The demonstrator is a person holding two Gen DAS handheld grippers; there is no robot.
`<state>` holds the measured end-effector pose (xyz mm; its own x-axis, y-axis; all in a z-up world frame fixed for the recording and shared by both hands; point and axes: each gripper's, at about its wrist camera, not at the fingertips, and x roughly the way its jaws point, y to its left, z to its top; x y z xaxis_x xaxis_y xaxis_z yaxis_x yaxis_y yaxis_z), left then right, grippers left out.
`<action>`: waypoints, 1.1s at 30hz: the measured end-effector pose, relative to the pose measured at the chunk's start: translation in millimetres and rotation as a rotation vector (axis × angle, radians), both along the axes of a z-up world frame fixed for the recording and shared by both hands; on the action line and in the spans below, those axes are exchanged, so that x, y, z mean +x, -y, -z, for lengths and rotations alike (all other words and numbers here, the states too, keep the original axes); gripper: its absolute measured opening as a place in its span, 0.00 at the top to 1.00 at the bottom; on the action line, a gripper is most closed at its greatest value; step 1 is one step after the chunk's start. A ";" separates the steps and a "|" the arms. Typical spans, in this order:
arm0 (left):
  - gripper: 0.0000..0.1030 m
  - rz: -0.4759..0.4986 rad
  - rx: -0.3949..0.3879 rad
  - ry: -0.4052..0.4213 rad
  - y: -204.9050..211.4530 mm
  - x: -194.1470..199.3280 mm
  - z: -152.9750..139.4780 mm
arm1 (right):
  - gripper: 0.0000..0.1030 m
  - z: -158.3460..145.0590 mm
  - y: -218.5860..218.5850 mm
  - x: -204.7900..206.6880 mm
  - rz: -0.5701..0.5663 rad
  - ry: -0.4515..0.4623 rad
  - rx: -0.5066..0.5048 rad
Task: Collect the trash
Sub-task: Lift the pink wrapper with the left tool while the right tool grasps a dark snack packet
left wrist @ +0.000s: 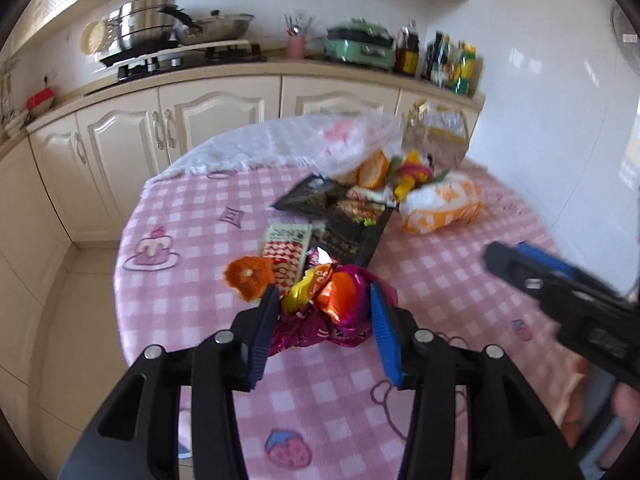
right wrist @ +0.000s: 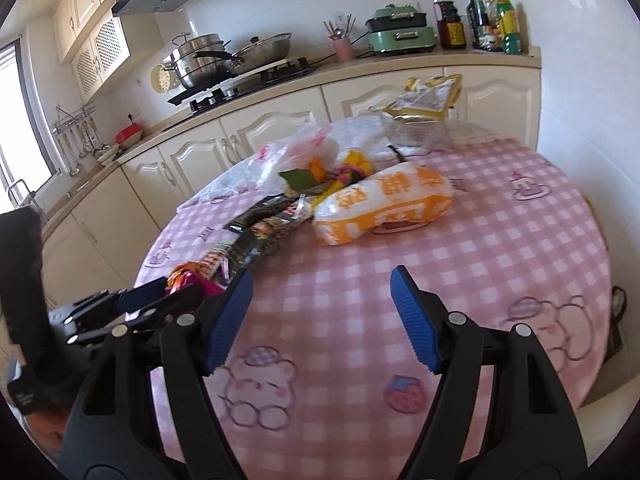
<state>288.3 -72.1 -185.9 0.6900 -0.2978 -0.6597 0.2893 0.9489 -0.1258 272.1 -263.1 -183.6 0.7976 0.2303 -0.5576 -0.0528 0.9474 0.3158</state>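
Your left tongs (left wrist: 324, 300) hold a crumpled bundle of foil wrappers (left wrist: 332, 308), magenta, orange and gold, pinched between the two blue pads just above the pink checked worktop (left wrist: 440, 280). Just to the left of the left pad lies an orange crumbly scrap (left wrist: 248, 276), touching a red-and-white patterned packet (left wrist: 286, 250).

Your right tongs (right wrist: 322, 284) stand wide apart with nothing between them, over bare cloth; in the left wrist view they (left wrist: 520, 268) appear blurred, off to the right of the bundle.

Beyond the left tongs, black snack packets (left wrist: 352, 236) lie in a loose heap, one dark foil bag (left wrist: 308, 196) tipped to the left. Right of that heap, and ahead of your right tongs, sits a white-and-orange plastic bag (right wrist: 384, 208). Behind it are orange peel (left wrist: 374, 168), a tangle of yellow and pink wrappers (left wrist: 414, 172), and a thin clear bag (right wrist: 296, 156).

Farther still, at the worktop's far edge, stands a clear container with gold packets (right wrist: 428, 100) on top. Past the worktop run cream cabinets (left wrist: 216, 120), with steel pots (left wrist: 148, 20) on the hob and a green cooker (left wrist: 360, 44).
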 end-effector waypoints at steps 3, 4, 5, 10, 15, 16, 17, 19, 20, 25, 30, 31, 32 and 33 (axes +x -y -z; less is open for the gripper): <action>0.57 -0.053 -0.049 0.040 -25.6 -9.1 -15.4 | 0.31 2.7 -14.6 17.0 -0.030 -0.023 0.025; 0.57 -0.074 -0.049 0.051 -32.2 -10.5 -19.0 | 0.31 4.7 -20.6 23.9 -0.044 -0.034 0.039; 0.57 -0.106 -0.046 0.068 -42.2 -11.9 -23.3 | 0.31 6.1 -24.7 29.1 -0.052 -0.043 0.050; 0.57 -0.233 -0.002 0.098 -83.2 -9.8 -31.8 | 0.32 16.8 -51.9 60.9 -0.087 -0.115 0.106; 0.57 -0.295 -0.012 0.081 -113.9 -7.2 -31.4 | 0.67 29.3 -66.7 82.8 -0.093 -0.185 0.129; 0.57 -0.300 -0.015 0.079 -118.3 -7.3 -30.9 | 0.80 30.8 -66.6 84.3 -0.095 -0.189 0.133; 0.57 -0.306 -0.015 0.077 -121.4 -8.1 -30.5 | 0.85 30.4 -67.1 84.7 -0.102 -0.185 0.137; 0.57 -0.316 -0.023 0.074 -129.9 -10.1 -29.6 | 0.90 25.1 -68.1 80.9 -0.104 -0.160 0.111; 0.57 -0.324 -0.029 0.074 -134.4 -11.0 -29.4 | 0.92 23.0 -68.7 78.8 -0.103 -0.148 0.097; 0.57 -0.368 -0.061 0.074 -159.5 -20.7 -27.9 | 0.97 0.1 -68.8 53.8 -0.087 -0.062 0.050; 0.57 -0.393 -0.087 0.055 -185.6 -32.5 -23.0 | 0.97 -29.4 -109.1 30.2 -0.191 0.025 0.007; 0.57 -0.404 -0.091 0.048 -193.7 -35.4 -20.9 | 0.97 -33.8 -120.0 27.9 -0.219 0.035 0.003; 0.57 -0.414 -0.094 0.046 -199.8 -38.0 -19.3 | 0.97 -37.2 -131.3 26.2 -0.249 0.043 0.008; 0.57 -0.423 -0.097 0.042 -206.7 -40.7 -17.9 | 0.97 -41.1 -147.0 22.8 -0.291 0.053 0.013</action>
